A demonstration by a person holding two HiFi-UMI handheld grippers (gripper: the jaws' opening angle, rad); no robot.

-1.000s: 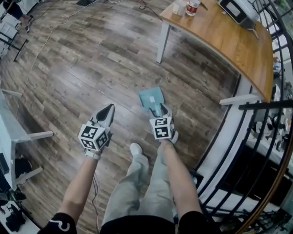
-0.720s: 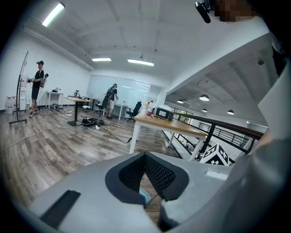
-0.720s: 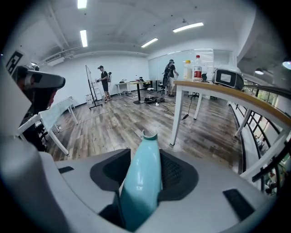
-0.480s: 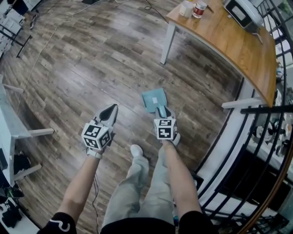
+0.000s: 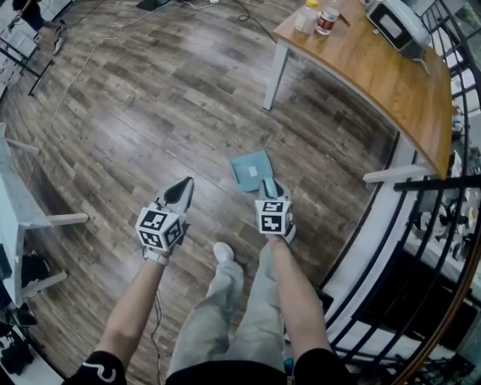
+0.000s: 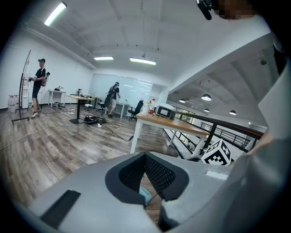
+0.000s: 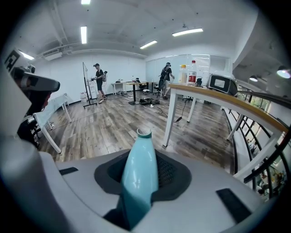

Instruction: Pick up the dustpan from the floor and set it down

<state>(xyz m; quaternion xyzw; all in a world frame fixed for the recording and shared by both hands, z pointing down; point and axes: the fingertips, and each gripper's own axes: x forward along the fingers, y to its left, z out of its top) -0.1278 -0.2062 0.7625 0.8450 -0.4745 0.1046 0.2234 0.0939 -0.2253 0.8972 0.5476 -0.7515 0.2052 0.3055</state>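
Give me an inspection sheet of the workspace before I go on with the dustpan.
Surface: wood-plank floor.
Job's things: teal dustpan, handle pointing toward the person.
Clutter: bottles and a white appliance on the wooden table.
Grippers: right gripper jaws closing, with the dustpan's handle between them; left gripper shut, empty.
Cables: one cable trailing over the floor near the table.
Surroundings: black railing on the right; people far off.

The pale teal dustpan [image 5: 251,170], a flat square pan with a tapered handle, is stretched out ahead of the right gripper [image 5: 268,186], its handle clasped between the closing jaws.
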